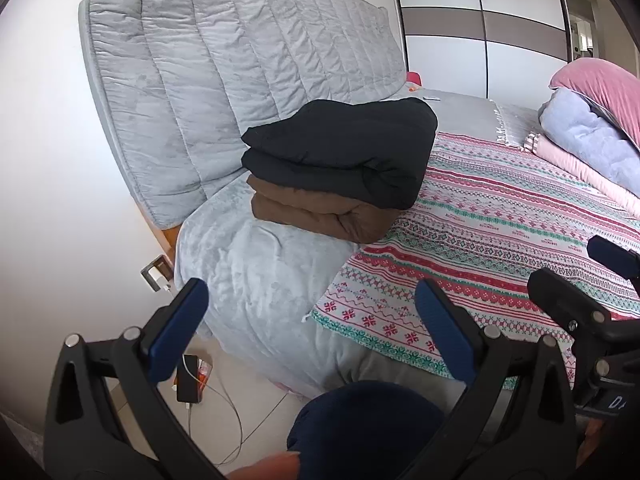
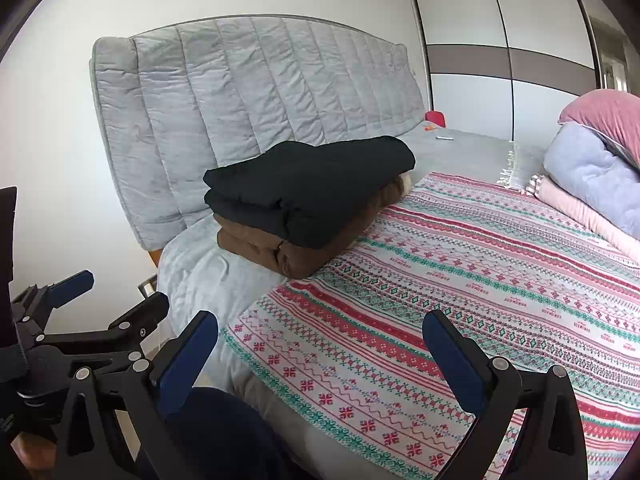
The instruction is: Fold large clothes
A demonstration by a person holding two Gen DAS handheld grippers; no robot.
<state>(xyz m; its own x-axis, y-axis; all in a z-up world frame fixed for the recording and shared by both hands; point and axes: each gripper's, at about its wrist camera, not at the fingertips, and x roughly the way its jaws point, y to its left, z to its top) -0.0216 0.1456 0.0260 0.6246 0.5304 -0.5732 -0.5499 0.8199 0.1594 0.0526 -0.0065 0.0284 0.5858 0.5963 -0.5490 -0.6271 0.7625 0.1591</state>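
Note:
A folded black garment (image 1: 344, 152) lies on top of a folded brown garment (image 1: 320, 216) on the bed, by the grey padded headboard (image 1: 224, 80). The same stack shows in the right wrist view, black (image 2: 308, 192) over brown (image 2: 276, 252). My left gripper (image 1: 312, 332) is open and empty, held off the bed's near corner. My right gripper (image 2: 320, 356) is open and empty over the near edge of the patterned blanket (image 2: 460, 280). Each gripper shows in the other's view, the right one (image 1: 580, 280) and the left one (image 2: 104, 300).
The patterned blanket (image 1: 500, 220) covers the bed over a grey sheet (image 1: 260, 276). Folded pink and lilac bedding (image 2: 592, 176) is piled at the right. A wardrobe (image 2: 500, 60) stands behind. A charger and cables (image 1: 192, 380) lie on the floor by the wall socket.

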